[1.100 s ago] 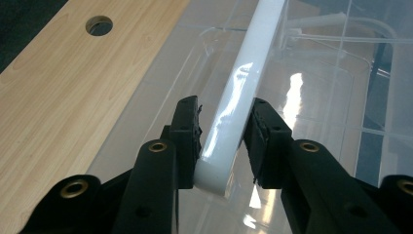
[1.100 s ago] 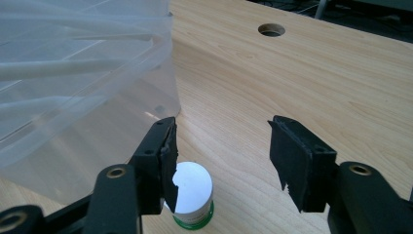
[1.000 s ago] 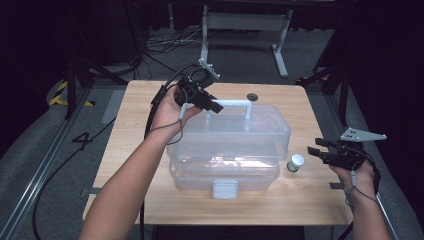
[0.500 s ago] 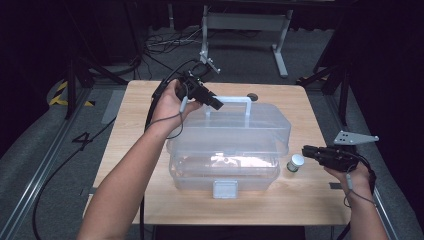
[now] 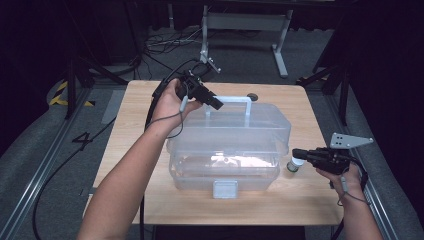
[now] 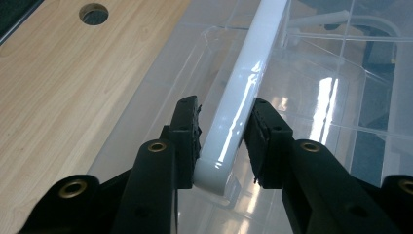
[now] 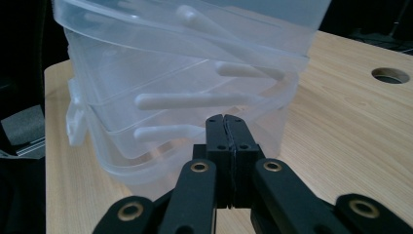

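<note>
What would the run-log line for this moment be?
left gripper: around white handle of clear box | right gripper: jaws just closed, nothing between, beside box | small bottle: on table

The small bottle point(image 5: 293, 164) beside the clear box point(image 5: 235, 145) is partly covered by the right hand-held gripper point(image 5: 298, 153), and its label cannot be read. The box contents are blurred by glare.
</note>
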`<act>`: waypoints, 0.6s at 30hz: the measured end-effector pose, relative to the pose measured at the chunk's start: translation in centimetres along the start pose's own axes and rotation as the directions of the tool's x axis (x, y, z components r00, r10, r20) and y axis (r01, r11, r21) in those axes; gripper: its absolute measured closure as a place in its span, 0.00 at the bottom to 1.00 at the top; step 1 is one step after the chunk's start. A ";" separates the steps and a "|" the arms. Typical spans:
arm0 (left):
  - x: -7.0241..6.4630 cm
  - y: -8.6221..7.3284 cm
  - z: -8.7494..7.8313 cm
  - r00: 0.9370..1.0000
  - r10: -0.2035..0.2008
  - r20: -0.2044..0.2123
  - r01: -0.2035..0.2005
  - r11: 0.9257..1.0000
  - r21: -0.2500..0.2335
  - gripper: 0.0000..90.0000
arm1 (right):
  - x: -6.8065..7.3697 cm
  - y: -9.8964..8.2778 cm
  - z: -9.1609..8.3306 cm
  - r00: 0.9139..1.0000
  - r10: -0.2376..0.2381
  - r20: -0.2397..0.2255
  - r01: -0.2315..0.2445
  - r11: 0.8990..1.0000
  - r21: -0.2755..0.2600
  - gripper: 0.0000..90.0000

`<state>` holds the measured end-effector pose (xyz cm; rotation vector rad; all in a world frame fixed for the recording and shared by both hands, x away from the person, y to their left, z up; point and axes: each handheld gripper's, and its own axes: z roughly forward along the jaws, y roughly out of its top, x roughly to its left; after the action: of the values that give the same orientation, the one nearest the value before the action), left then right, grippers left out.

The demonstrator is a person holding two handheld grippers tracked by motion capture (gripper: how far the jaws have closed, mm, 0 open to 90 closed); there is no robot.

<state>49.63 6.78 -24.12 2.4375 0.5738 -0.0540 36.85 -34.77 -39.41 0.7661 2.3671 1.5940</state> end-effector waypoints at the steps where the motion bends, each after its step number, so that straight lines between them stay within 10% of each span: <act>1: 0.0 0.0 0.0 1.000 0.000 0.000 0.000 1.000 -0.001 0.75 | 0.1 0.1 0.1 1.000 -0.003 -0.002 0.003 1.000 -0.001 1.00; 18: 0.2 0.1 0.0 1.000 -0.010 0.007 0.010 1.000 0.005 0.75 | 2.7 1.5 1.9 0.992 -0.090 -0.087 0.087 0.995 -0.043 1.00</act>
<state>49.83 6.76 -24.08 2.4387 0.5839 -0.0683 35.84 -31.38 -38.48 0.5854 2.3868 1.6658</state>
